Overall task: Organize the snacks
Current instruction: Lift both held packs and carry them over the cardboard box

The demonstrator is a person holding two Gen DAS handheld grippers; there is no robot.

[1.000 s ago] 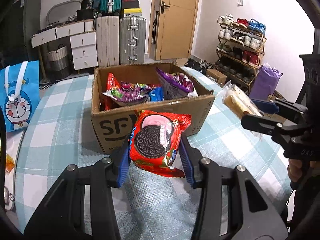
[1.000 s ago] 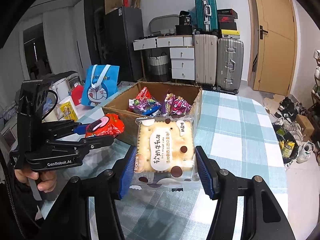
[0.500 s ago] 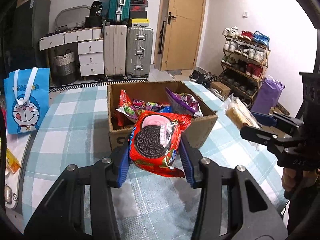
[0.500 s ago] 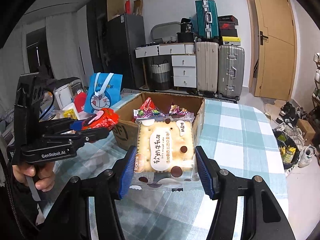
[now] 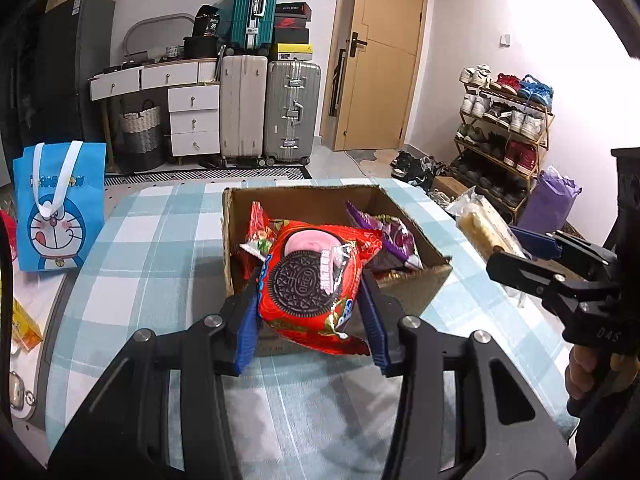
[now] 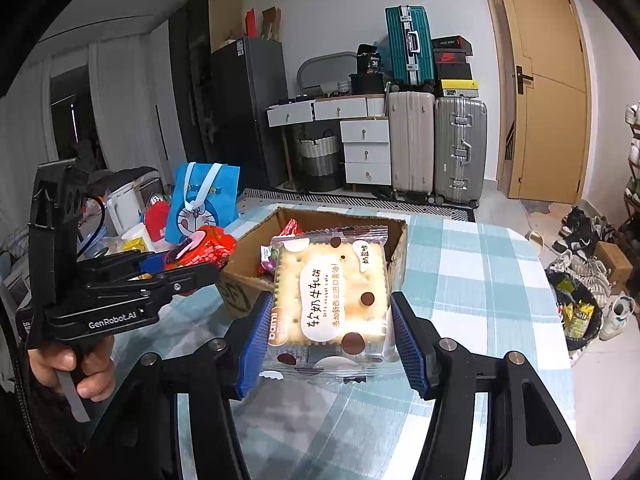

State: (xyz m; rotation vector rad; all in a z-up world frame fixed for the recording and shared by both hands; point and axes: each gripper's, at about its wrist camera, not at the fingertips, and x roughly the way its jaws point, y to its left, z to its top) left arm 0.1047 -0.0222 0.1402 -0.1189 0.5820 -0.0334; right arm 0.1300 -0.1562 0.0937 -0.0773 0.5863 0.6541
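Note:
My left gripper (image 5: 310, 316) is shut on a red Oreo packet (image 5: 316, 284), held in the air just in front of an open cardboard box (image 5: 424, 280) that holds several snack bags (image 5: 394, 240). My right gripper (image 6: 330, 320) is shut on a clear packet of cream crackers (image 6: 330, 300), also raised in front of the box (image 6: 396, 246). In the left wrist view the right gripper (image 5: 532, 250) with its cracker packet (image 5: 482, 228) hangs to the right of the box. Seen from the right wrist, the left gripper (image 6: 176, 262) with the Oreo packet (image 6: 204, 248) is left of the box.
The box stands on a table with a blue-and-white checked cloth (image 5: 152, 240). A blue cartoon tote bag (image 5: 56, 208) stands at the table's left edge, with a yellow packet (image 5: 24, 322) nearby. Suitcases (image 5: 272, 112), drawers and a shoe rack (image 5: 508, 132) line the room behind.
Both grippers have risen with their packets still gripped, so the box now sits lower in view and I look down into it more.

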